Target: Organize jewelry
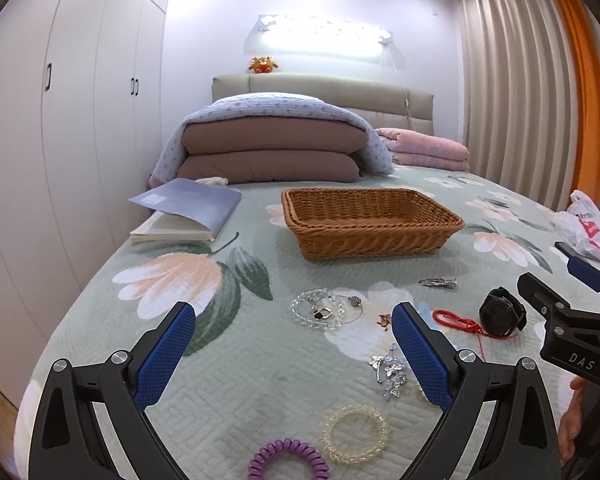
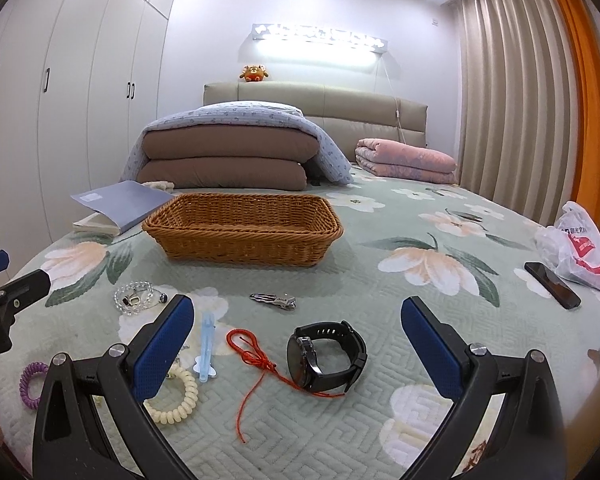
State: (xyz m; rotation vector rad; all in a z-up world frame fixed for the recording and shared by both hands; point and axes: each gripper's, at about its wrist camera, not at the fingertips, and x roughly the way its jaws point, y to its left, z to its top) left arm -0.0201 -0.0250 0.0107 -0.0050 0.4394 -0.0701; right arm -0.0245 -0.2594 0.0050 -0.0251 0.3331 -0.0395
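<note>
Jewelry scattered on quilt (image 2: 340,420) in front of empty basket (image 2: 244,228): watch (image 2: 326,356) on red cord (image 2: 256,360), bead bracelet (image 1: 320,310), purple coil (image 1: 286,462). Left gripper (image 1: 294,354) and right gripper (image 2: 296,346) both spread wide, holding nothing.

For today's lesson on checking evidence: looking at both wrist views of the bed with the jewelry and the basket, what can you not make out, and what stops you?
- Wicker basket floor: both views, hidden by its near wall.
- Silver flower piece: left wrist view, partly behind the left gripper finger.
- Purple coil tie: left wrist view, cut off by the bottom edge.
- Plastic bag print: both views, too small and crumpled.
- Watch face: turned edge-on in the right wrist view, too small in the left.
</note>
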